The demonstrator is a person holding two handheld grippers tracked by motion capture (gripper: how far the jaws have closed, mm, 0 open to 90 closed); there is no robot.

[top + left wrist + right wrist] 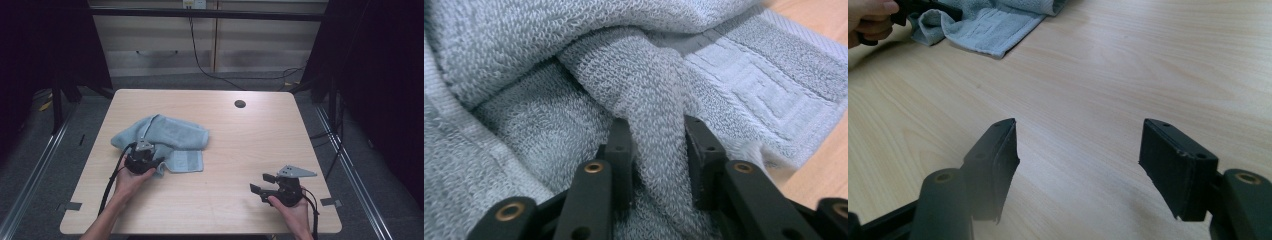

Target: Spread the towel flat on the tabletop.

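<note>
1. Black right gripper [262, 183]: we see it near the front right edge of the pale wooden table [250, 145], jaws wide apart, nothing between.
2. Left gripper [658, 145]: jaws clamped on a fold of the rumpled light-blue terry towel [165, 135], left of centre.

High view: dim overall, with dark, underexposed surroundings at both sides; the bench [240, 150] is evenly lit from above, with soft short shadows and mild softness throughout. Left gripper view: bright, diffuse light; the towel [549, 65] weave is sharp at mid-frame, while the black jaws at the bottom edge are soft and out of focus. Right gripper view: bright, with a pale sheen of glare on the wood toward the top; near jaws slightly blurred, far corner softened, faint shadows beneath the jaws.
</note>
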